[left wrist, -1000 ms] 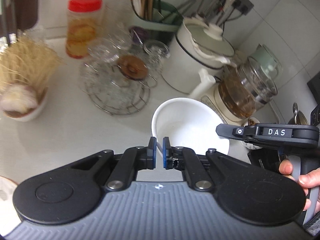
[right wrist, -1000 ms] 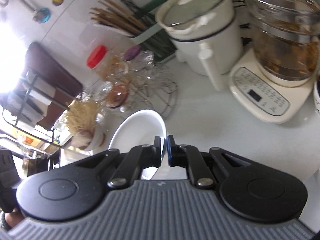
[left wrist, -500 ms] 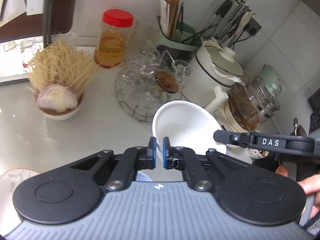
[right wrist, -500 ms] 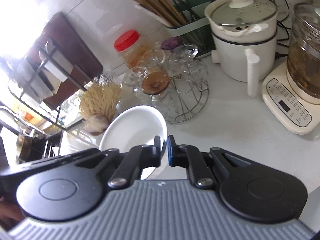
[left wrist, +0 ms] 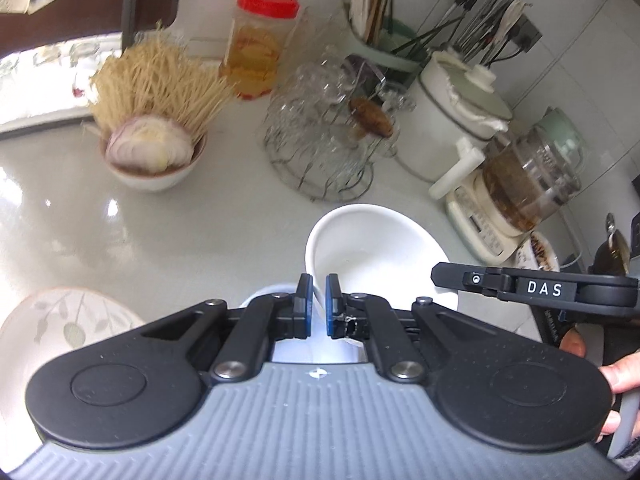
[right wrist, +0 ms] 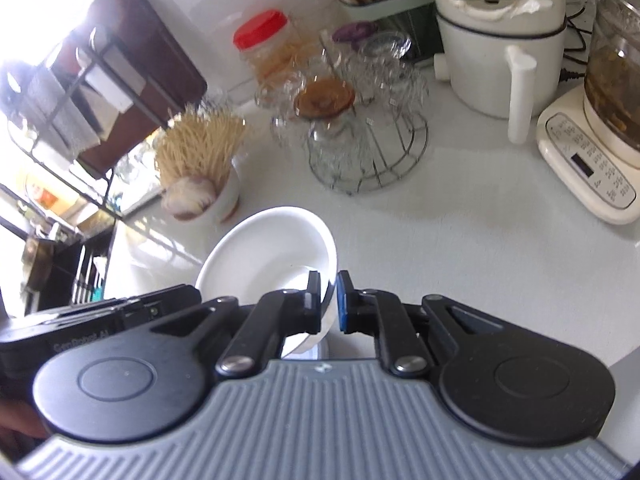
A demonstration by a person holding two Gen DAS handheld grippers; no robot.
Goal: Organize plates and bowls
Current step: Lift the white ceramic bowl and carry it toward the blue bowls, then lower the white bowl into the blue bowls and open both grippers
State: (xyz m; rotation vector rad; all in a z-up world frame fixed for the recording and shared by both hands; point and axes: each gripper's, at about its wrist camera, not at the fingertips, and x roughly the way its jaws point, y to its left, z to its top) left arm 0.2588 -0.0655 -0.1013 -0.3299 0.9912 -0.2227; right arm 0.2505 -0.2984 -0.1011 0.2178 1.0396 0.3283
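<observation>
Both pairs of tongs share one round white ceramic bowl (left wrist: 376, 256), held tipped above the pale glossy counter (left wrist: 168, 240). The left tongs (left wrist: 316, 304) are pressed together on the bowl's near rim, pinching it. The right tongs (right wrist: 329, 300) straddle the opposite rim; their jaws are opening, with a sliver of gap at the blue pad on the outer side, so their hold is loosening. Low and to the left of the left tongs lies a white plate with a faint leaf pattern (left wrist: 60, 320). Further ahead and left of both tongs sits a small white bowl holding a halved red onion and a bundle of dry noodles (left wrist: 154, 148). Straight ahead stands a wire rack of upturned clear glasses (left wrist: 324, 144), with a red-lidded plastic jar (left wrist: 258, 44) behind it. Ahead to the right are a white lidded electric pot (right wrist: 500, 36) and a glass kettle on a cream base (right wrist: 592, 136).
</observation>
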